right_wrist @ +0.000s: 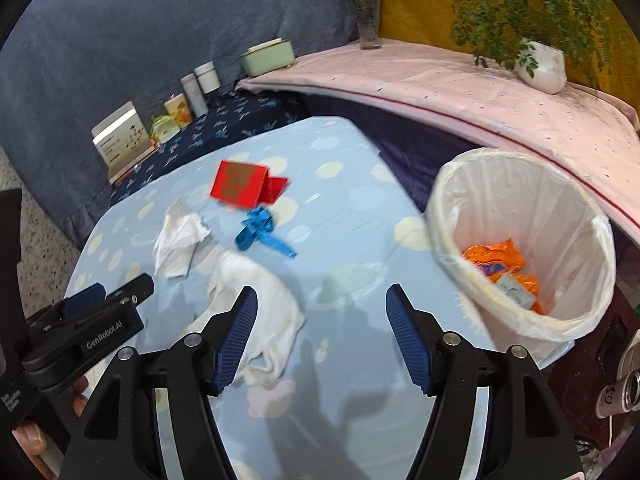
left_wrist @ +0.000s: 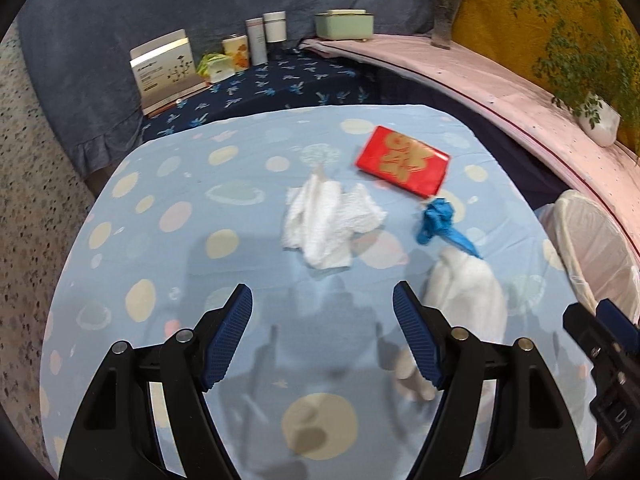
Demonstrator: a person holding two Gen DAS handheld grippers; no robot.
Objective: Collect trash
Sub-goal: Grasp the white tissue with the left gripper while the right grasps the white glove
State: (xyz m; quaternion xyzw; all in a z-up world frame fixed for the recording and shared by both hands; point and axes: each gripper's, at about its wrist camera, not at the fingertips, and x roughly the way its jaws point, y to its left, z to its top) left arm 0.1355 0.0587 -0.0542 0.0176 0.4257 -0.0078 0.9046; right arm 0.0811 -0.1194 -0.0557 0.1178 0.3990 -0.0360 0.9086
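On the blue spotted tablecloth (left_wrist: 180, 184) lie a crumpled white tissue (left_wrist: 324, 220) (right_wrist: 178, 236), a red packet with gold print (left_wrist: 402, 159) (right_wrist: 244, 184), a blue scrap (left_wrist: 438, 224) (right_wrist: 260, 232) and a white crumpled bag (left_wrist: 468, 292) (right_wrist: 256, 292). My left gripper (left_wrist: 322, 336) hovers open just short of the tissue, nothing between its pads. My right gripper (right_wrist: 320, 336) is open and empty, the white bag just beyond its left finger. A white-lined bin (right_wrist: 516, 200) (left_wrist: 592, 240) at the table's right side holds orange wrappers (right_wrist: 496, 260).
Along the far side a dark floral surface carries a white box (left_wrist: 164, 68), tins (left_wrist: 256, 40) and a green box (left_wrist: 344, 24). A pink-covered ledge (right_wrist: 480, 92) bears a vase (right_wrist: 368, 20) and a potted plant (right_wrist: 540, 64). Speckled floor lies to the left.
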